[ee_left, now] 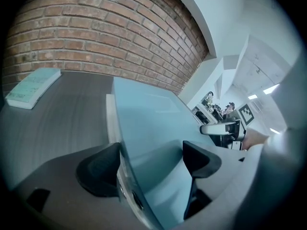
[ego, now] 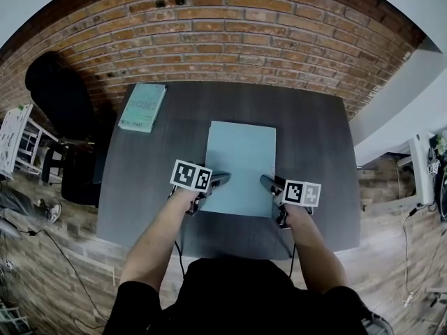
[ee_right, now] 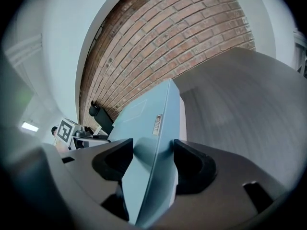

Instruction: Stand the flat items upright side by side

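A large light-blue binder [ego: 241, 162] lies in the middle of the dark grey table [ego: 314, 138]. My left gripper [ego: 222, 180] is at its near left corner and my right gripper [ego: 269, 182] at its near right corner. In the left gripper view the binder [ee_left: 148, 119] fills the gap of the left gripper [ee_left: 151, 159], with a pad against each side. In the right gripper view the right gripper [ee_right: 152, 159] is shut on the binder's edge [ee_right: 144, 114], near a small label. A smaller teal book [ego: 142, 107] lies flat at the table's far left.
A brick wall [ego: 230, 33] runs behind the table. A black chair [ego: 59, 96] stands off the far left corner, with a white rack [ego: 17, 142] beside it. Cables trail on the floor to the left and right of the table.
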